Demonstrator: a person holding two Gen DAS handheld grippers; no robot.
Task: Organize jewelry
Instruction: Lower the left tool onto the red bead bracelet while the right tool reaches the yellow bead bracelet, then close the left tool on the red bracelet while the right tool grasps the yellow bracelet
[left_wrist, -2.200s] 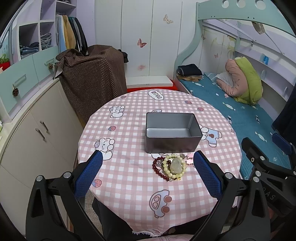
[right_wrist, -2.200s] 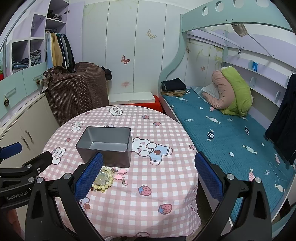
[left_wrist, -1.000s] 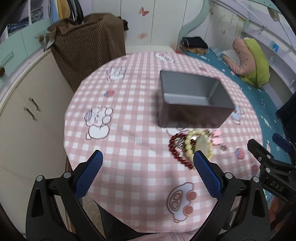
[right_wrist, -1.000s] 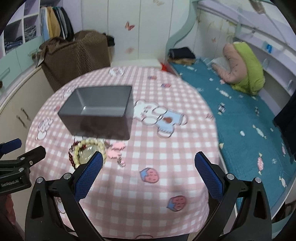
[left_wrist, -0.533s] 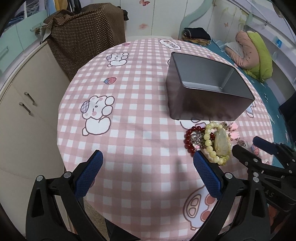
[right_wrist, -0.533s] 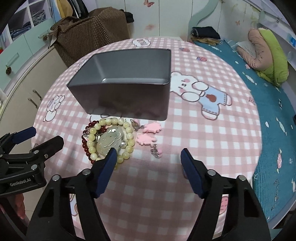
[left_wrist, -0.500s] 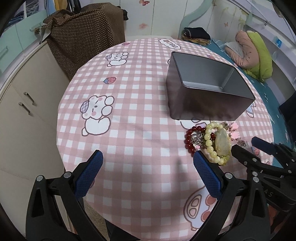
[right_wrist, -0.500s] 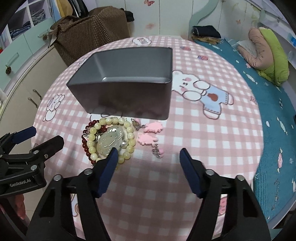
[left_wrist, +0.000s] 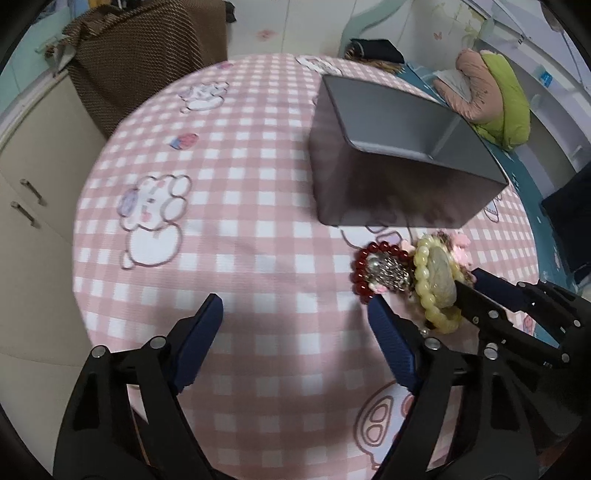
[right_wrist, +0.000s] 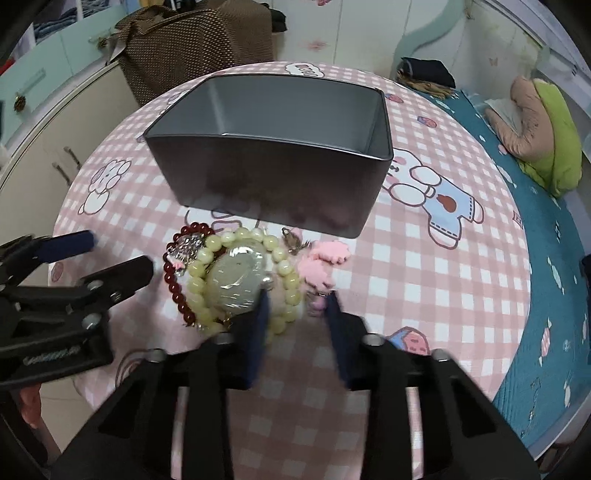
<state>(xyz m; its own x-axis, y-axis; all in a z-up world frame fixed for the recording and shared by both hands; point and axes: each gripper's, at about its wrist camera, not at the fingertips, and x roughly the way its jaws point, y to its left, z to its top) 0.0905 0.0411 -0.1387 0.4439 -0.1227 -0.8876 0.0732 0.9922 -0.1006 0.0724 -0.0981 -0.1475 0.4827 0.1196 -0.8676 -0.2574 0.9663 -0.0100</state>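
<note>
A: Two grippers hang over the bench (right_wrist: 424, 258), both pointing steeply down at the jewelry.

B: How do the jaws stand?

A: The right gripper (right_wrist: 297, 299) is closing, with part of the yellow bracelet (right_wrist: 284, 280) between its jaws. The left pad is at the bracelet's beads, but I cannot tell that both pads press yet. The left gripper (left_wrist: 295, 314) is closing too, still wide, with only checked cloth (left_wrist: 258, 240) between its jaws.

B: Where is the jewelry?

A: In a heap on the cloth just in front of the grey tin (right_wrist: 273, 177). The yellow bracelet rings a pale green stone (right_wrist: 236, 280). A red bracelet (right_wrist: 173, 273) lies to its left with a silvery piece (right_wrist: 184, 247) on it. Pink clips (right_wrist: 325, 258) lie to its right.

B: And the tin?

A: Open at the top, upright, nothing seen inside. None of the jewelry is in it.

B: Any writing?

A: White lettering on the left gripper's body in the right wrist view, too blurred to read. The cloth shows cartoon prints, among them a bear (right_wrist: 436, 195) in blue dungarees and strawberries. A bed (right_wrist: 546, 277) with a teal sheet stands right of the bench.
</note>
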